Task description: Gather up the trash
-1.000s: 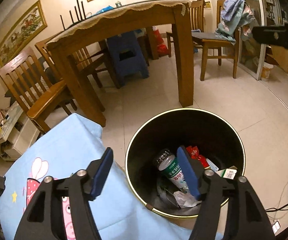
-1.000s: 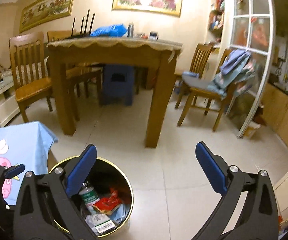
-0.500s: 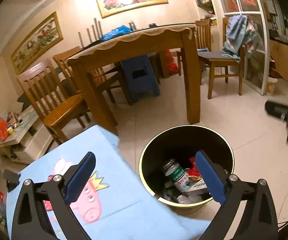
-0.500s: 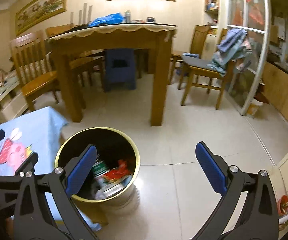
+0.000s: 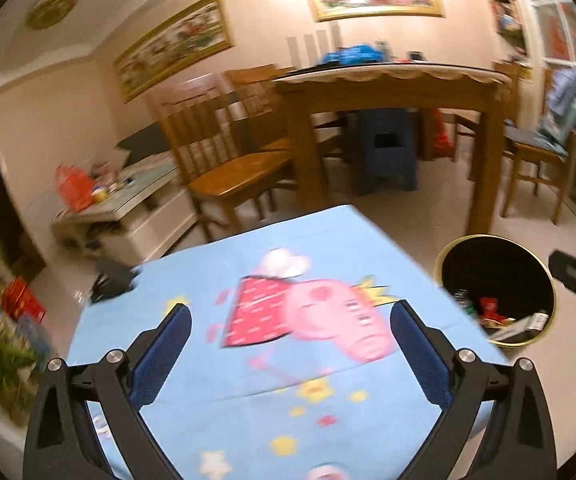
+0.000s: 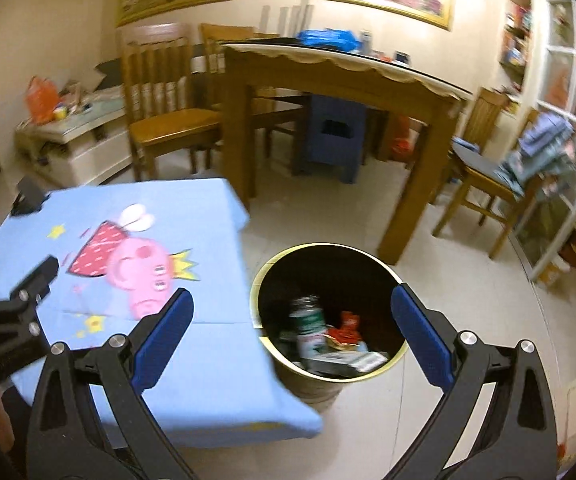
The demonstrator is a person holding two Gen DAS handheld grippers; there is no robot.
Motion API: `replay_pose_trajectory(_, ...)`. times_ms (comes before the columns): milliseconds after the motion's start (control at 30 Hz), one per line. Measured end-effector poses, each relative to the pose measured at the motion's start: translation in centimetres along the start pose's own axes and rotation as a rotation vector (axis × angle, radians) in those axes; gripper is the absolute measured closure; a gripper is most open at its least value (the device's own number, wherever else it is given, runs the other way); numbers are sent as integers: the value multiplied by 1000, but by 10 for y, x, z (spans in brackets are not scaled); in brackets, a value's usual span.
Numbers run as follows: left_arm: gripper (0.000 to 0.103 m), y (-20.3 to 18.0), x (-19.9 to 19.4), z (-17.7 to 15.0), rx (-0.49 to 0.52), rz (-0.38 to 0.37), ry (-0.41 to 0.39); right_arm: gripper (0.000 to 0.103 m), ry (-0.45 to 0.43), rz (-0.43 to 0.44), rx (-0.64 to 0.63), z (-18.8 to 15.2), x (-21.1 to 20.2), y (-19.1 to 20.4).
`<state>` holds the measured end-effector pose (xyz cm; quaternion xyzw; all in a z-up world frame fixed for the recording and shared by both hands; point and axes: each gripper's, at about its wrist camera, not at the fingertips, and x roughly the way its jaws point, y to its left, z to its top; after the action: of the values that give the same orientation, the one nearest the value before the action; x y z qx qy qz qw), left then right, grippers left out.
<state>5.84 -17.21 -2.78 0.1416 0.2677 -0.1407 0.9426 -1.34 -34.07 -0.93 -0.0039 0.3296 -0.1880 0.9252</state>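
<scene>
My left gripper point(image 5: 289, 354) has swung off the bin point(image 5: 543, 276) to the blue tabletop point(image 5: 327, 224), jaws wide, empty; the bottle point(image 6: 307, 322) lies binned. My right gripper point(image 6: 291, 330) gapes too.

The bin point(image 6: 329, 312) stands on the floor, just right of the low table with the cloth point(image 6: 192, 280). In the bin lie a bottle point(image 6: 307, 326), a wrapper point(image 6: 347, 326) and a flat box point(image 6: 343, 360). Behind the bin stands the big wooden table point(image 6: 327, 80). A stool point(image 6: 333, 140) sits under that table. Left of the big table stands a chair point(image 6: 164, 108), right of it another chair point(image 6: 487, 176).
</scene>
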Motion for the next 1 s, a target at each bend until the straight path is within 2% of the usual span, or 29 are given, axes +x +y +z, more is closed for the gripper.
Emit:
replay_pose_trajectory(133,7,44,-2,-10,-71,57,14,6,-3,20,-83,10,-3,55)
replay_pose_trajectory(267,7,83,-4,-22,-119,111,22,6,-6,31,-148,17,-5,91)
replay_pose_trajectory(400,7,109,-2,-34,-161,128,42,6,-15,48,-191,19,-9,118)
replay_pose_trajectory(667,7,137,-9,-45,-200,139,55,6,-13,81,-210,18,-10,127)
replay_pose_trajectory(867,7,133,-12,-48,-211,120,68,6,28,275,-115,12,0,125)
replay_pose_trajectory(1000,7,126,-16,-51,-205,103,79,6,18,294,-93,9,0,124)
